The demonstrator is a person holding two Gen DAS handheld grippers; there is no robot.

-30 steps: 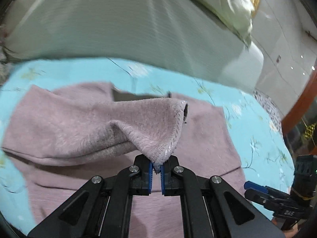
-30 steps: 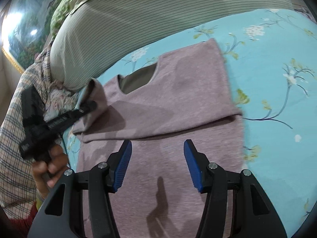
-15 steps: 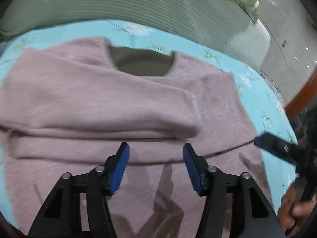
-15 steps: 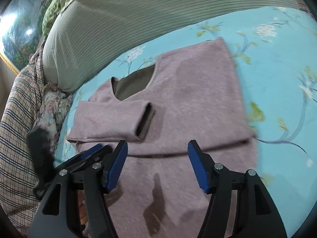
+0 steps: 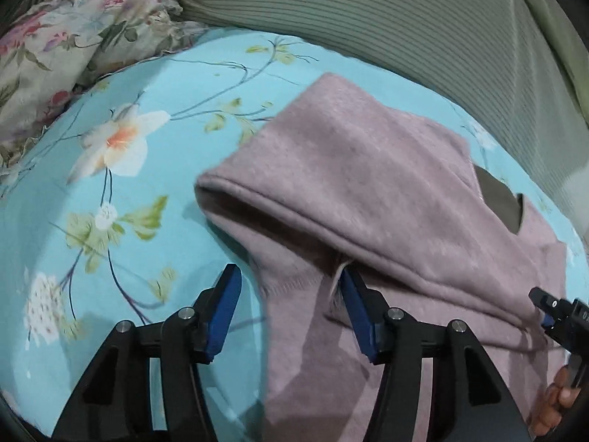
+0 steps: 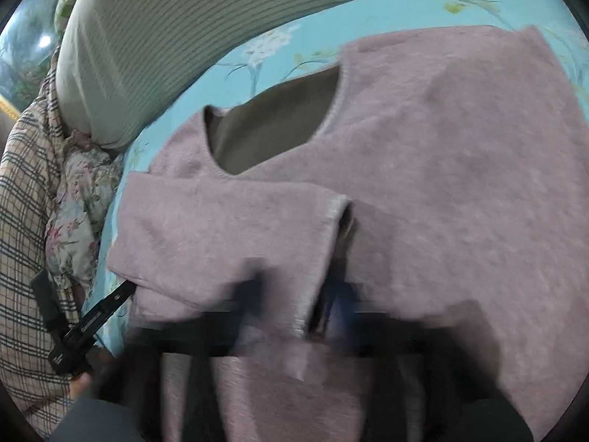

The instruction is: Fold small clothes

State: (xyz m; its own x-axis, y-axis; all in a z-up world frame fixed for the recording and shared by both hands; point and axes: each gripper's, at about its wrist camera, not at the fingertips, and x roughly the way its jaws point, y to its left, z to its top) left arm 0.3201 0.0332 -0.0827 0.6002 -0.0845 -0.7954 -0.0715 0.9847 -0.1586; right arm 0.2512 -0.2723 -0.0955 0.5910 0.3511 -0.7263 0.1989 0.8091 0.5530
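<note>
Soft mauve fleece sweater (image 5: 386,169) is lying limp on the bed; left hand-held gripper (image 5: 291,307) is gaping by its hem, right hand-held gripper (image 6: 291,313) too blurred to tell. Pinching doubled edges looks wisest.

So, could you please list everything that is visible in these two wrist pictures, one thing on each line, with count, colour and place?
sweater: one, dusty pink, flat on the bed, neck opening toward the pillows
folded sleeve: one, pink, laid across the sweater's chest, cuff toward the middle
bedsheet: one, turquoise with white flowers, under the sweater
striped pillow: one, grey-green, behind the sweater
floral fabric: one, beige with pink flowers, far left of the left wrist view
plaid fabric: one, beige check, left edge of the right wrist view
left gripper: one, black with blue pads, open, at the sweater's left edge
right gripper: one, black, blurred, low over the sleeve cuff; open or shut cannot be told
</note>
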